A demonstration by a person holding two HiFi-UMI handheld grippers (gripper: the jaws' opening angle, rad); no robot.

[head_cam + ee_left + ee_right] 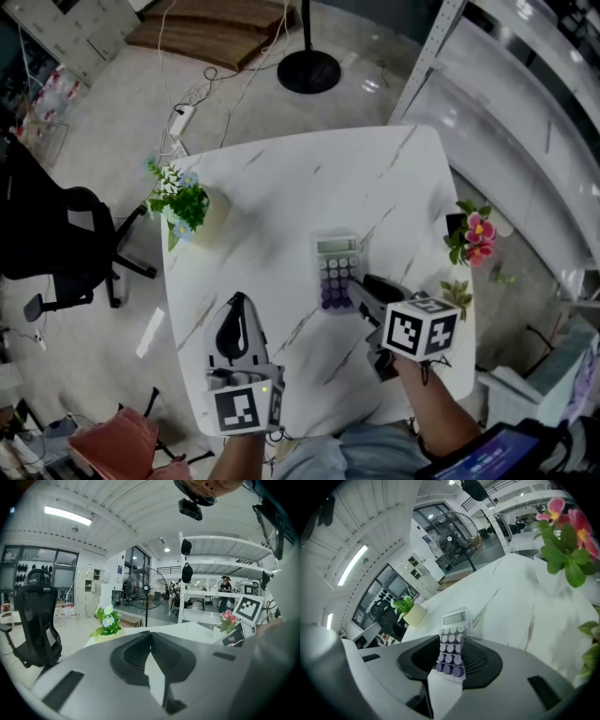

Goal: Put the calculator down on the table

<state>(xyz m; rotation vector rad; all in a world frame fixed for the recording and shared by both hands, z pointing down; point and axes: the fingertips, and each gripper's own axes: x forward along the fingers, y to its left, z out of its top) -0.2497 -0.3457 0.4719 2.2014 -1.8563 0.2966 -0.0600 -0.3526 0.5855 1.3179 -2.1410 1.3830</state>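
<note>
The calculator (336, 265), pale with rows of purple keys, lies lengthwise on the white marble table (281, 178), right of centre. My right gripper (361, 287) comes at its near end from below. In the right gripper view the keypad end of the calculator (453, 629) sits between the jaws of the right gripper (452, 639), and both jaw edges touch its sides while its display end points away over the tabletop. My left gripper (238, 307) hovers over the table's near left part with its tips together, as the left gripper view confirms for the left gripper (150, 634); nothing is in it.
A pot of white and blue flowers (184, 206) stands at the table's left edge. Pink flowers (474, 234) sit at the right edge, close beside my right gripper. A black office chair (66, 244) stands on the floor to the left, a fan's base (307, 69) beyond the table.
</note>
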